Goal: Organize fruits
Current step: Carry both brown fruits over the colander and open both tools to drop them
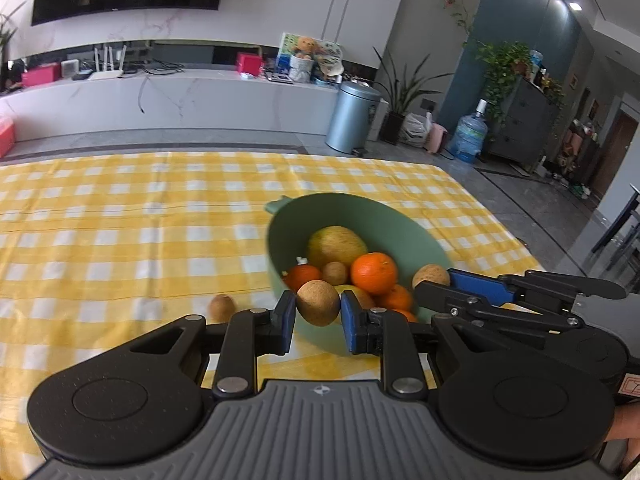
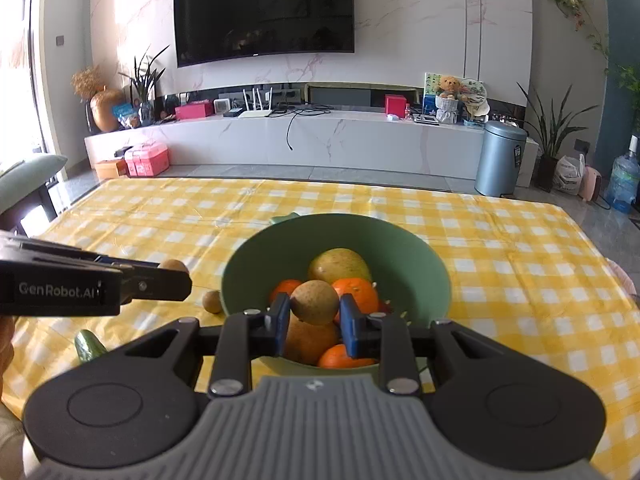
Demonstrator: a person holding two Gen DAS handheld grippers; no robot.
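Left gripper [image 1: 318, 322]: clenched on one small tan, rough-skinned round fruit [image 1: 318, 303], blue pads pressing its two sides. Right gripper [image 2: 315, 326]: likewise clenched on a second brown fruit [image 2: 314, 302] of the same kind. Landmark is the green bowl [image 2: 256, 264]. In its own view the right gripper's load hangs within the bowl's near rim, over the fruit already inside; judged ready for release with little further travel. The left gripper's load sits at the bowl's left wall, at or just outside the rim, so the bowl lies ahead and to its right; judged that a short carry rightward is needed before letting go. The right hand is therefore the nearer. Both held fruits are close to spherical, with no long axis to mind. Bowl contents: a large yellow-green fruit [image 2: 340, 266] at the back, several oranges [image 2: 358, 292] before it, and smaller brown fruit among them. Outside the bowl, on the yellow checked cloth [image 2: 520, 280]: one loose brown fruit [image 1: 223, 306] just left of the bowl and a green cucumber-like item [image 2: 89, 345] further left and nearer.
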